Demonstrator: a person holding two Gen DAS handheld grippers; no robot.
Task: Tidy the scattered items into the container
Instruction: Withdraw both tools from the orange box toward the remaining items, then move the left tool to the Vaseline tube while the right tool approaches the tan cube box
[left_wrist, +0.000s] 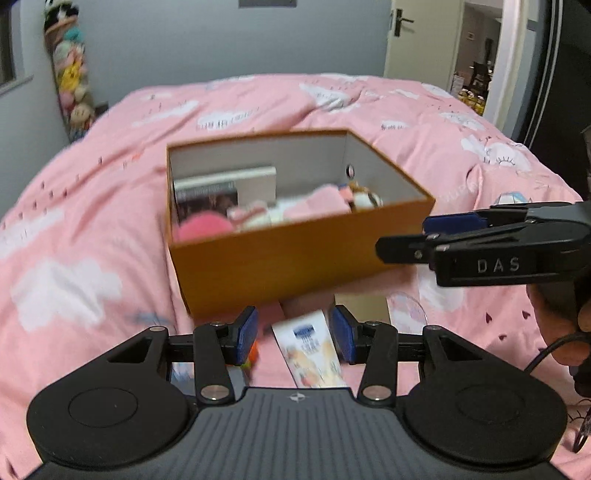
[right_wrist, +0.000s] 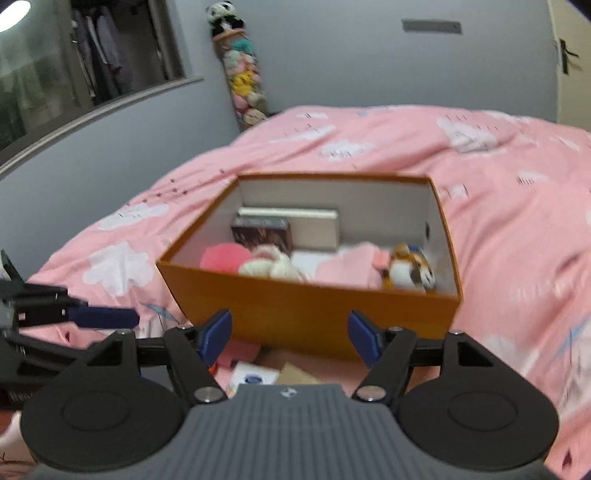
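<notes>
An open orange cardboard box (left_wrist: 288, 258) stands on the pink bed; it also shows in the right wrist view (right_wrist: 306, 310). Inside lie a pink ball (right_wrist: 225, 256), soft toys (right_wrist: 408, 273), pink cloth and books. My left gripper (left_wrist: 294, 334) is open just before the box's near wall, with a white tube (left_wrist: 314, 354) lying on the bed between its fingers. My right gripper (right_wrist: 290, 338) is open and empty near the box's front; it shows side-on in the left wrist view (left_wrist: 406, 240). A white card and a brown card (right_wrist: 295, 374) lie below it.
A pink quilt with white clouds (left_wrist: 92, 240) covers the bed. A hanging column of plush toys (left_wrist: 72, 81) is at the far left wall. An open door (left_wrist: 424, 37) is at the back right. A small orange item (left_wrist: 253, 356) lies by my left finger.
</notes>
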